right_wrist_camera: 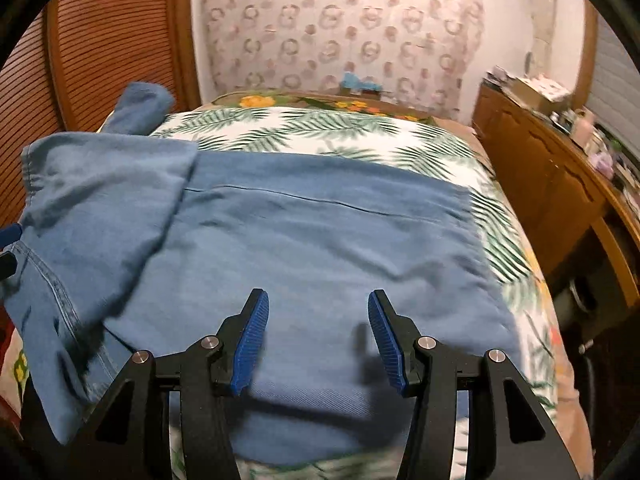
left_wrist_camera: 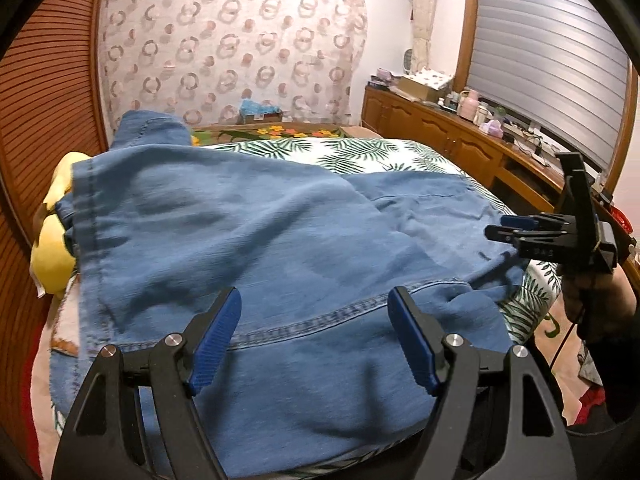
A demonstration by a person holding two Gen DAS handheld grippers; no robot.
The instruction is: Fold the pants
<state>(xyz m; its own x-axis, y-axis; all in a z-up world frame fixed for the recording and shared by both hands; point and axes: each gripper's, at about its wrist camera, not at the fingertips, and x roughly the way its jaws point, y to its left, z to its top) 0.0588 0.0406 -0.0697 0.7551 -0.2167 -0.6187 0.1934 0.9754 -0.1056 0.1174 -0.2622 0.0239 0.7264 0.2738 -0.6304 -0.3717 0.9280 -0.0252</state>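
Blue pants [left_wrist_camera: 256,240] fill the space right under my left gripper [left_wrist_camera: 314,340], whose blue pads stand spread wide above a stitched seam, holding nothing. They lie across the bed [left_wrist_camera: 360,152] on a leaf-print cover, one part thrown over another so a loose flap sits on the left side in the right wrist view [right_wrist_camera: 104,200], with the flatter panel [right_wrist_camera: 320,240] stretching to the right edge of the mattress.

My right gripper [right_wrist_camera: 318,336] is also parted and empty, hovering over the flat panel; from the left camera I see it [left_wrist_camera: 504,232] side-on near the right edge of the cloth, and whether it touches the fabric there I cannot tell.

I judge the fold is only partly made: the flap lies crooked and wrinkled, and a bunch of cloth sits near the right corner [left_wrist_camera: 472,292]. To do this step well I should bring each tool down on one layer only, at matching points along the same edge, pinch firmly, then lift and carry both sides together so the seam stays straight. Pulling unevenly would likely drag the lower layer and skew the stack.

Beyond the pants, a yellow soft toy [left_wrist_camera: 52,256] rests at the left edge, a wooden cabinet [right_wrist_camera: 540,184] runs along the right, and a patterned curtain [left_wrist_camera: 232,44] hangs behind the bed.
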